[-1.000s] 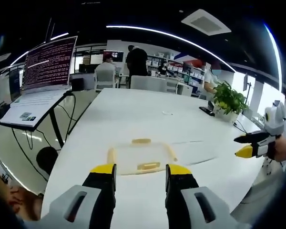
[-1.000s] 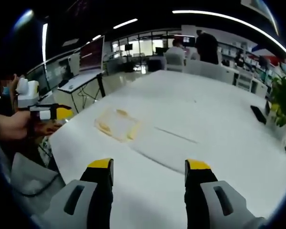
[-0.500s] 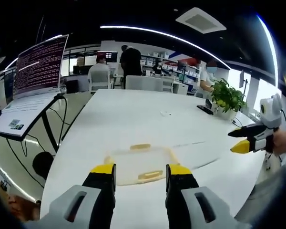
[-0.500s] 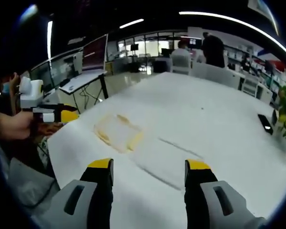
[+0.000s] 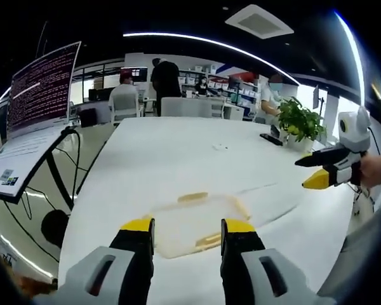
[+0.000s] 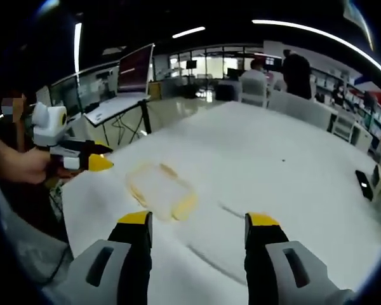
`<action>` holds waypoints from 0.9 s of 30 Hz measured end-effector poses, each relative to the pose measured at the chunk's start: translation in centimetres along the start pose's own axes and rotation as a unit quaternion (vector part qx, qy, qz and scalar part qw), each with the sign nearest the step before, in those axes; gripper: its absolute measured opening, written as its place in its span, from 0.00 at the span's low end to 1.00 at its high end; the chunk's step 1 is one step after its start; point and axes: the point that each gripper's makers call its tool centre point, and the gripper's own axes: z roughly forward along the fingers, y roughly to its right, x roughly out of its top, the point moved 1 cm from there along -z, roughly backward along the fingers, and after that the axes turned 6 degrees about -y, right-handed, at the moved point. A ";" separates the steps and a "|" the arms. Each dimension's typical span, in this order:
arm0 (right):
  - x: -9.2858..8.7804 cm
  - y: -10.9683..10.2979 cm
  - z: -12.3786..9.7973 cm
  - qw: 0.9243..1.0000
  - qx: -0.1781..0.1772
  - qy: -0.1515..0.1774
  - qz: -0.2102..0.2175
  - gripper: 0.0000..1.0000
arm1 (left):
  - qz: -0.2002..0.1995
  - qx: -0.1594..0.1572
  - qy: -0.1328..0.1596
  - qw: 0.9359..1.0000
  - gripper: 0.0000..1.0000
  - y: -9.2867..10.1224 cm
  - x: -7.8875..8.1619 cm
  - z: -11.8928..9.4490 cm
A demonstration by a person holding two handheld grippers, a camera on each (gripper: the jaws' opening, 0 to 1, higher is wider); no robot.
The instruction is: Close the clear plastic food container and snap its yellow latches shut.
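The clear plastic food container (image 5: 193, 216) lay flat on the white table (image 5: 178, 155), a shallow, see-through rectangle with rounded corners and yellow latches (image 5: 192, 197) along its edges. In the left gripper view it sat just beyond the left gripper (image 5: 187, 229), between the tips of the jaws, which stood apart with nothing between them. In the right gripper view the container (image 6: 160, 189) lay at about 11 o'clock from the right gripper (image 6: 199, 222), whose jaws were also spread wide and empty, well short of the box. Whether the lid was seated or the latches snapped could not be made out through the clear plastic. A laptop (image 5: 35, 105) on a stand at 10 o'clock in the left gripper view showed lines of text too small to read. A potted plant (image 5: 298, 124) stood at the table's far side.
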 end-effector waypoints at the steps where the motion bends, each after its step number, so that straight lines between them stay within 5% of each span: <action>1: 0.1 0.0 0.1 1.000 0.001 0.000 -0.001 0.56 | 0.004 -0.002 0.000 1.000 0.35 -0.1 0.1 0.1; 12: 2.9 -1.7 2.0 0.994 0.068 0.009 -0.083 0.56 | 0.091 -0.058 -0.036 0.994 0.36 -1.3 0.3 2.4; 15: 3.8 -2.3 2.3 0.989 0.092 0.013 -0.113 0.54 | 0.141 -0.078 -0.059 0.985 0.36 -1.3 0.0 2.6; 17: 4.3 -2.5 2.5 0.985 0.101 0.014 -0.141 0.52 | 0.206 -0.086 -0.073 0.972 0.36 -1.7 -0.1 2.8; 19: 4.5 -2.5 2.9 0.981 0.102 0.005 -0.167 0.52 | 0.228 -0.102 -0.086 0.964 0.37 -1.8 -0.2 2.9; 23: 4.7 -2.9 3.9 0.976 0.120 -0.021 -0.178 0.55 | 0.237 -0.125 -0.092 0.959 0.38 -2.3 0.3 3.2; 27: 5.9 -3.8 4.7 0.966 0.141 -0.021 -0.215 0.60 | 0.286 -0.164 -0.117 0.937 0.40 -2.4 0.4 3.5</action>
